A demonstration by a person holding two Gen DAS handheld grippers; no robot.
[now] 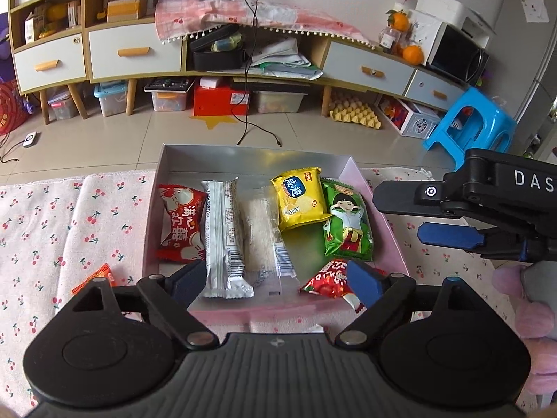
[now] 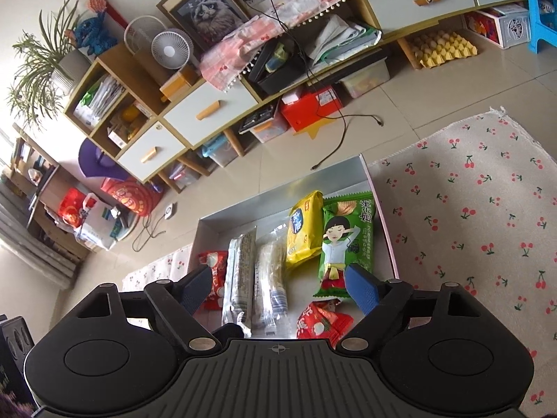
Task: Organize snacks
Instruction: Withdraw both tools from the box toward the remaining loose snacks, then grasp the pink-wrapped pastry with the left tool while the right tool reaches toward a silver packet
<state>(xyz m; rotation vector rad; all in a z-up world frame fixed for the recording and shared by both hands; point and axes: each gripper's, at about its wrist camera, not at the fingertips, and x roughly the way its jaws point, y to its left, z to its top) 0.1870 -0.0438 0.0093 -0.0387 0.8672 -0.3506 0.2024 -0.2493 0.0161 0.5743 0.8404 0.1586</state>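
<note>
on the cherry-print cloth (image 1: pixel 52 216), left of the box, an orange-red packet (image 1: pixel 99 277) is seen lying outside, its near part hidden behind the left gripper (image 1: pixel 275 284), whose jaws stand wide apart with nothing between the pads. inside the shallow box (image 1: pixel 163 174), from left to right, are laid a red snack bag (image 1: pixel 179 223), a silver bar (image 1: pixel 224 240), a clear-wrapped bar (image 1: pixel 266 240), a yellow cracker pack (image 1: pixel 301 202) and a green chip bag (image 1: pixel 346 223), with a second red bag (image 1: pixel 329 280) near the front wall. the right gripper (image 2: pixel 278 289) is also held open and empty above the box. all the packets are judged light, soft and crinkly, with slick film; the crackers and chips are likely brittle, so a gentle pinch is advised. the loose packet is best taken across its flat middle or by a sealed end seam, where the film is stiffest.
</note>
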